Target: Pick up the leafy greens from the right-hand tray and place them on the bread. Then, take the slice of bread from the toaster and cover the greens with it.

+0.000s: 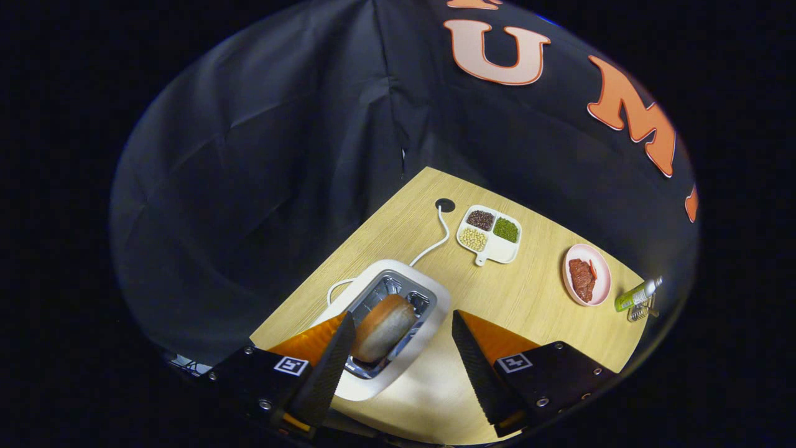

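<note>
pale wood-grain table (pixel 516 292) seen from above, carrying every item in the scene. the gripper (pixel 403 343) hangs over the table's near part with its fingers spread wide and nothing pressed between them. a white toaster (pixel 429 298) sits beneath and between the fingers; its metal-lined slot holds a slice of bread (pixel 384 326) with a browned crust, standing on edge and rising above the slot. the left finger (pixel 329 367) lies just beside the bread, and contact cannot be judged; the right finger (pixel 476 364) is well apart from it, over the toaster's white top. a white cord (pixel 435 239) runs from the toaster's far side, looping beside it and leading to a dark round hole (pixel 444 205) in the table. beyond the fingers, a white divided tray (pixel 500 249) with a short handle holds dark brown grains, green grains and pale yellow beans in three compartments, the fourth being bare. further to the right, a pink plate (pixel 602 274) carries a reddish-brown piece of meat (pixel 582 279) with a small orange strip beside it. near the plate, at the table's corner, lies a green bottle (pixel 637 294) on its side, with a small metal object just beside it, too small to identify.
</note>
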Demonstrator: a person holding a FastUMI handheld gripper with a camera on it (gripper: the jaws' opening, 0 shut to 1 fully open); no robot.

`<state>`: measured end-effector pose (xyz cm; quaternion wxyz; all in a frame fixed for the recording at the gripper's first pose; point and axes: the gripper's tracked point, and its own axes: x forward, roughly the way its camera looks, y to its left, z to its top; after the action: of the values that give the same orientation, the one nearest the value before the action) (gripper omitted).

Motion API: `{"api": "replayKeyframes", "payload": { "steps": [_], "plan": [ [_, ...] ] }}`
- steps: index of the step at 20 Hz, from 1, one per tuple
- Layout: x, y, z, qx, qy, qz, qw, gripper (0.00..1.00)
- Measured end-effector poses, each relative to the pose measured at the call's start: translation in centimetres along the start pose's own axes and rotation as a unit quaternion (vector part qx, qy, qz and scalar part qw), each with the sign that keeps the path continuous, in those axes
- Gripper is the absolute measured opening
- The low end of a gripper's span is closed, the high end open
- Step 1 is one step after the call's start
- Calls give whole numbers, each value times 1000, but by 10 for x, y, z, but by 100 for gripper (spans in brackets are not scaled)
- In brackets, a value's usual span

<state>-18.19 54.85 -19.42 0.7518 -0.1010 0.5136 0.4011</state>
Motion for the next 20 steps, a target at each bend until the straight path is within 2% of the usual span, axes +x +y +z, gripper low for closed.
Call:
{"api": "replayKeyframes", "payload": {
  "steps": [4,6,8,9,10,11,14,17,20],
  "plan": [
    [23,-3,-12,-15,50,-46,998,90],
    [30,-7,-20,-3,71,-60,996,85],
    [29,-1,-25,15,95,-58,994,73],
    [31,-2,-30,21,107,-57,992,62],
    [32,-4,-33,27,116,-60,991,56],
    [33,-4,-35,35,124,-58,990,43],
    [36,0,-37,74,134,-43,987,22],
    [33,1,-35,118,129,-16,985,13],
    [15,-5,-23,143,105,14,984,11]
  ]
}}
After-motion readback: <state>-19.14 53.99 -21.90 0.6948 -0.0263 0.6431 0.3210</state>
